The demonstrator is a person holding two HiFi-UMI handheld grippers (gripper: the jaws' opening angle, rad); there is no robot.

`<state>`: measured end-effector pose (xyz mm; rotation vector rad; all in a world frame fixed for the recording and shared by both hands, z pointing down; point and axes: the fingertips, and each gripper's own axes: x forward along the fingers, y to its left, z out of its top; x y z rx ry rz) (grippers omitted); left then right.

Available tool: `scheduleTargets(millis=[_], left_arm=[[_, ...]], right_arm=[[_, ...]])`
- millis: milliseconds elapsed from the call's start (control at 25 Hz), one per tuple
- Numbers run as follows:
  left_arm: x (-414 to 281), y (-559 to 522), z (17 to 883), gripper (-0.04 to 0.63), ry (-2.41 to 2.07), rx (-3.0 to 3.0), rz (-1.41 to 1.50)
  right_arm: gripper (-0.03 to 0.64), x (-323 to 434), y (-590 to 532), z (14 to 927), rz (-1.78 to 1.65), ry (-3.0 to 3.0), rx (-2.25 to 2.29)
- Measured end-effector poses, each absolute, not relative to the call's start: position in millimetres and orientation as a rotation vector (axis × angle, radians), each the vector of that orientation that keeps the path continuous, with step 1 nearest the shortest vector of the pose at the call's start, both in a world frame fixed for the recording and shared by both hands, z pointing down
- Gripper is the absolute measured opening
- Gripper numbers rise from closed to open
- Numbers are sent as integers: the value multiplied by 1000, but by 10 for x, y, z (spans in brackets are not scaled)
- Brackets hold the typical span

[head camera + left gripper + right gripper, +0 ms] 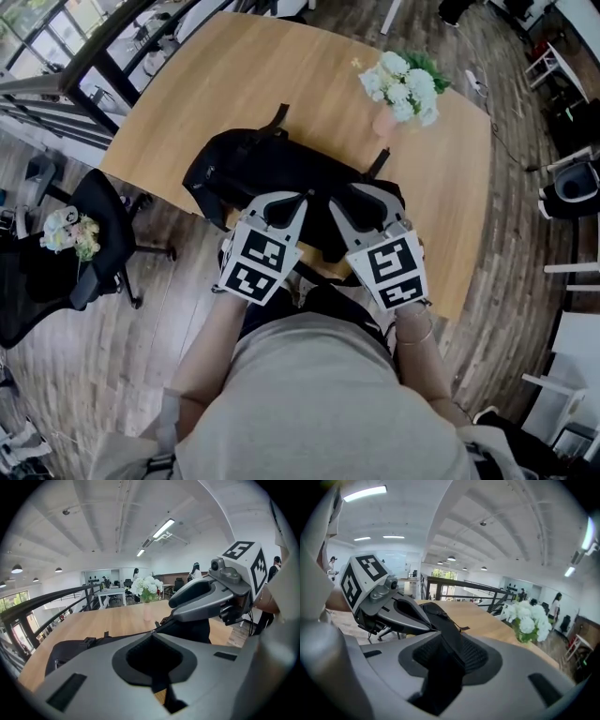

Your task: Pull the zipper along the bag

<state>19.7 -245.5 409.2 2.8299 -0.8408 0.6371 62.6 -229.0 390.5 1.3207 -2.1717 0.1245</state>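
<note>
A black bag (242, 169) lies on the wooden table (234, 84) near its front edge. Both grippers sit side by side over the bag's near right part. The jaws of my left gripper (298, 199) meet at their tips (151, 633), with the bag (70, 649) just beyond; I cannot tell if they pinch anything. My right gripper (349, 195) stands open (446, 637), and a strip of the black bag (437, 613) shows through the gap, with no pad pressing on it. I cannot make out the zipper pull.
White flowers in a pink vase (403, 89) stand at the table's far right. A black office chair (103, 225) is on the floor to the left, beside a railing (84, 66). The person's torso is close against the table's near edge.
</note>
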Motion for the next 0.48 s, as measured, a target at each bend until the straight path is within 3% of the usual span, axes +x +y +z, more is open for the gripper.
scheduleTargets(millis=[200, 480], left_arm=[[196, -2454, 4085, 18, -814, 2841, 655], [171, -2440, 4093, 17, -799, 2842, 676]], right_arm=[[181, 330, -2361, 4066, 108, -2202, 1070], [126, 247, -2379, 4256, 80, -2146, 830]])
